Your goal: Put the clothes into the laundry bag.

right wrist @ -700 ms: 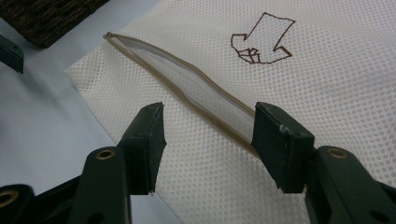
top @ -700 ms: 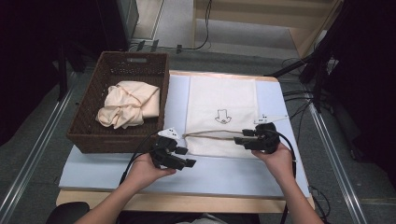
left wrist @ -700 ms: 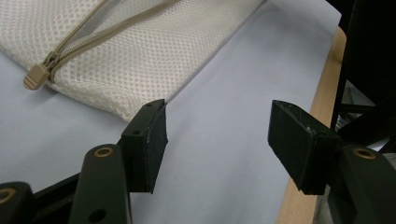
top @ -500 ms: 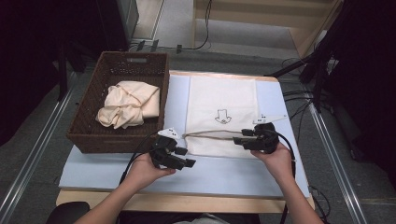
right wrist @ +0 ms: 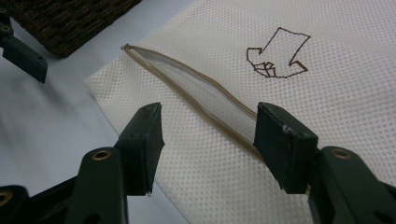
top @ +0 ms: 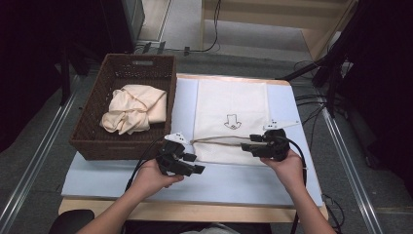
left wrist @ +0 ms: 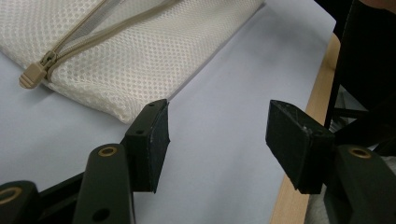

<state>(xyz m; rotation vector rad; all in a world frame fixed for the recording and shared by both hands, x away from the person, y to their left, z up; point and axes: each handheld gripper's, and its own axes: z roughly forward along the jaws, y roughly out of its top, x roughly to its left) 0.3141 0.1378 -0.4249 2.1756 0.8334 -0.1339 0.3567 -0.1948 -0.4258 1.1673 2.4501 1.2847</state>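
the left claw (left wrist: 217,140) stands with its jaws apart and nothing between them, only the pale blue mat (left wrist: 219,93) of the tabletop showing in the gap. just beyond its left jaw, and a little off to that side, lies the near corner of the mesh laundry bag (left wrist: 140,51), apart from the pad as far as the left gripper view tells; farther out along the same edge sits the beige zipper pull (left wrist: 32,75) at the end of the zipper (left wrist: 112,28). in the high view this left claw (top: 192,165) is just beside the bag's near left corner, with the person's left hand (top: 151,178) behind it. the right claw (right wrist: 210,135) also has its jaws apart, holding nothing, and it hovers over the bag itself: the open zipper (right wrist: 196,95) runs slantwise from beyond the left jaw down toward the right jaw, gaping so a paler lining shows. ahead of the right jaw a brown arrow drawing (right wrist: 278,53) marks the mesh. in the high view the right claw (top: 248,146) points at the zipper's right end, the right hand (top: 287,168) behind it. farther from both claws, beyond and left of the left one, a dark wicker basket (top: 87,136) sits on the tabletop with a crumpled cream cloth (top: 134,108) inside.
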